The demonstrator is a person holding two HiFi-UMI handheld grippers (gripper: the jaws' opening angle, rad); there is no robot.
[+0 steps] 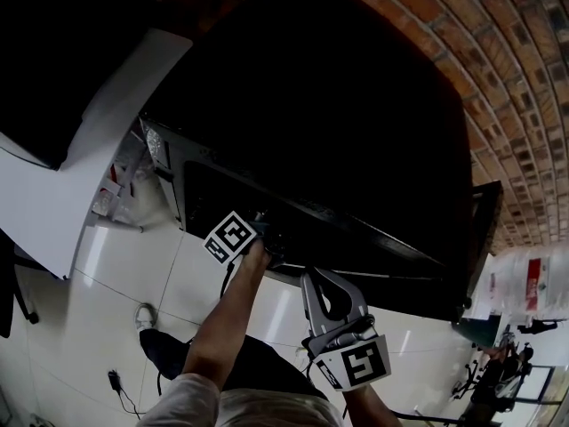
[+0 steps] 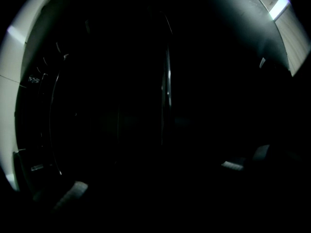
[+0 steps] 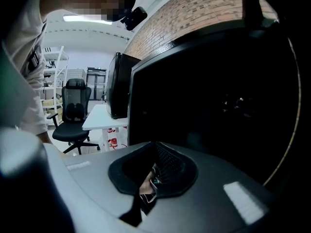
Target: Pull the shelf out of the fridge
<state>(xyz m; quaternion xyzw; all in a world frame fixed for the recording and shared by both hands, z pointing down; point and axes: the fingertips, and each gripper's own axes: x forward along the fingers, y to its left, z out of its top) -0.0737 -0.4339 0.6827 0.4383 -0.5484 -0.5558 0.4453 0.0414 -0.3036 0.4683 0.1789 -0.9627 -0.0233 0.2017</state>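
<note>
**Left gripper (image 1: pixel 265 240) inside the fridge (image 1: pixel 356 123), right gripper (image 1: pixel 313 281) outside**

I have the left gripper reaching into the black fridge with its jaws spread. It is too dark in there to see anything between them. My right gripper hangs just before the fridge front, jaws pressed together on nothing. The shelf is lost in the dark interior, so I cannot tell where it sits.

Head view down over fridge (image 1: pixel 338 105), left gripper view inside — right gripper view alongside
</note>
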